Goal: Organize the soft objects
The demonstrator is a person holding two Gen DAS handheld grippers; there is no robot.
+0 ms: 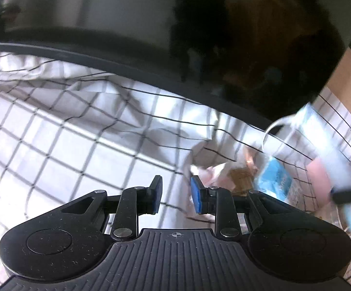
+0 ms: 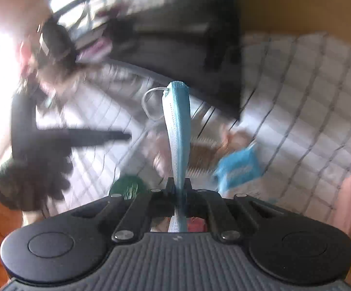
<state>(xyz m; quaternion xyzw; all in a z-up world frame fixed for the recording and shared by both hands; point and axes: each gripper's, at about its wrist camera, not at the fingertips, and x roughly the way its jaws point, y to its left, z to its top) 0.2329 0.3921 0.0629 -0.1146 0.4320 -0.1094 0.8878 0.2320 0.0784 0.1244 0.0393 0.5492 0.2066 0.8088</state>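
Note:
My right gripper [image 2: 179, 184] is shut on a blue face mask [image 2: 179, 126], which sticks up edge-on between the fingers with its white ear loop [image 2: 151, 104] hanging to the left. The same mask shows blurred at the right of the left wrist view [image 1: 320, 131], held by the right gripper [image 1: 349, 189]. My left gripper [image 1: 176, 191] is open and empty above the white checked cloth [image 1: 54, 145]. A blue tissue pack [image 1: 274, 179] lies on the cloth to its right; it also shows in the right wrist view [image 2: 238, 167].
A large dark monitor screen [image 1: 175, 36] stands at the back of the cloth. A small brown woven item [image 1: 242, 178] and pink soft pieces [image 1: 318, 179] lie near the tissue pack. A green round object [image 2: 127, 186] and the blurred left gripper [image 2: 54, 140] appear at the left.

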